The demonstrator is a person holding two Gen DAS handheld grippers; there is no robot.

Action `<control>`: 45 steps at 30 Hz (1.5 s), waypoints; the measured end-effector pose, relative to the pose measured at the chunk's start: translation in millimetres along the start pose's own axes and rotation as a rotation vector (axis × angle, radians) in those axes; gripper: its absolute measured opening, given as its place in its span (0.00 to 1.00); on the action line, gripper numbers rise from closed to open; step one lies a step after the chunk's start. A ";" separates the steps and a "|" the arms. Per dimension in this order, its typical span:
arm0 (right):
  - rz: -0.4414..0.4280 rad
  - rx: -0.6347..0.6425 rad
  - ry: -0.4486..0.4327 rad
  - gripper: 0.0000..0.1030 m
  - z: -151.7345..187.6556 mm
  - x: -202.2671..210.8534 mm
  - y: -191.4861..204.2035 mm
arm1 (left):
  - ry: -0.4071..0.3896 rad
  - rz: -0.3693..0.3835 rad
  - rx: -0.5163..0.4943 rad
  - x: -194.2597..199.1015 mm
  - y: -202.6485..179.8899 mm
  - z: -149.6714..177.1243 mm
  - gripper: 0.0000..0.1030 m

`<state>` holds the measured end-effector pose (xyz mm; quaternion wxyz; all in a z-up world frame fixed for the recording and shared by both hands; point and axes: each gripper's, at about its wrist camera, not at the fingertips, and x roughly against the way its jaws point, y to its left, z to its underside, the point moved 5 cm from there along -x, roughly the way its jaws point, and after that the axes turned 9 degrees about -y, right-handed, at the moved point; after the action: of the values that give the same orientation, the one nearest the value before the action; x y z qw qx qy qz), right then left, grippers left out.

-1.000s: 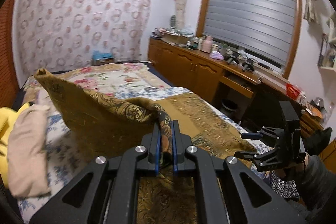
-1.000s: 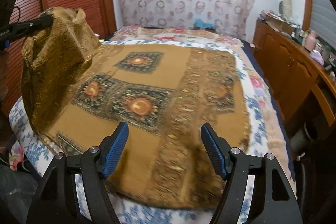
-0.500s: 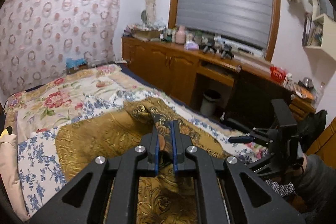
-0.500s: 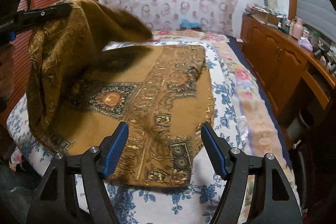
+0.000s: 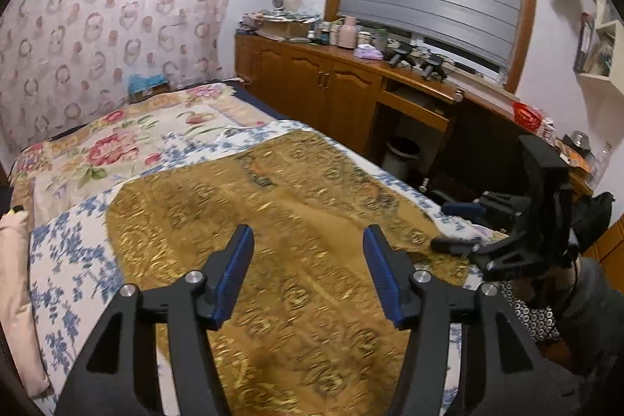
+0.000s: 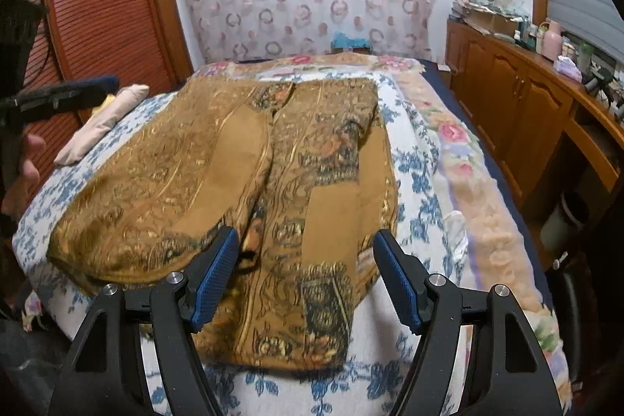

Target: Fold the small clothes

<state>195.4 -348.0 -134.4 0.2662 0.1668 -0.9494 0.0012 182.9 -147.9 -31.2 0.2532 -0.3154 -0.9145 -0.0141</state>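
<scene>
Released gold brocade cloth (image 6: 234,182) now folded flat, left hand-held gripper (image 5: 308,268) opening

The gold patterned cloth (image 5: 296,221) on the bed (image 5: 70,260) is motion-blurred in both wrist views; its woven motifs smear near the cloth's lower end. The cloth's near edge is cut off by the bottom of the left wrist picture. The pale folded garment (image 5: 15,279) beside the cloth is cropped by the picture's rim. Bottles and small items on the wooden surface (image 5: 351,65) beyond the cloth are too small to identify. The left tool (image 6: 58,96) shows only 1 finger in the right view.
</scene>
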 end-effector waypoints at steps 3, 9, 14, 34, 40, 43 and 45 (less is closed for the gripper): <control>-0.007 0.003 -0.013 0.71 -12.0 -2.2 1.4 | 0.000 -0.050 0.014 2.2 12.8 5.7 0.56; -0.024 0.065 -0.015 0.67 -44.1 -27.5 9.9 | 0.005 -0.116 0.035 8.2 37.4 18.1 0.56; -0.044 0.103 0.010 0.65 -66.0 -58.9 22.3 | -0.006 -0.145 0.070 17.0 53.9 25.5 0.56; -0.071 -0.032 0.208 0.61 -109.4 -224.4 20.0 | 0.003 -0.211 0.128 36.7 95.2 50.5 0.56; -0.097 0.017 0.222 0.59 -118.1 -237.9 37.4 | 0.013 -0.213 0.131 37.4 97.9 56.7 0.56; -0.100 0.089 0.229 0.33 -116.6 -240.9 52.7 | 0.020 -0.213 0.132 35.9 99.5 60.1 0.56; -0.110 0.159 0.233 0.09 -113.3 -238.7 64.2 | 0.022 -0.213 0.134 35.6 99.6 62.4 0.56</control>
<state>423.9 -201.7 -152.4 0.3602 0.2378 -0.8984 0.0810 188.8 -36.3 -82.1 0.2810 -0.1986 -0.9388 0.0169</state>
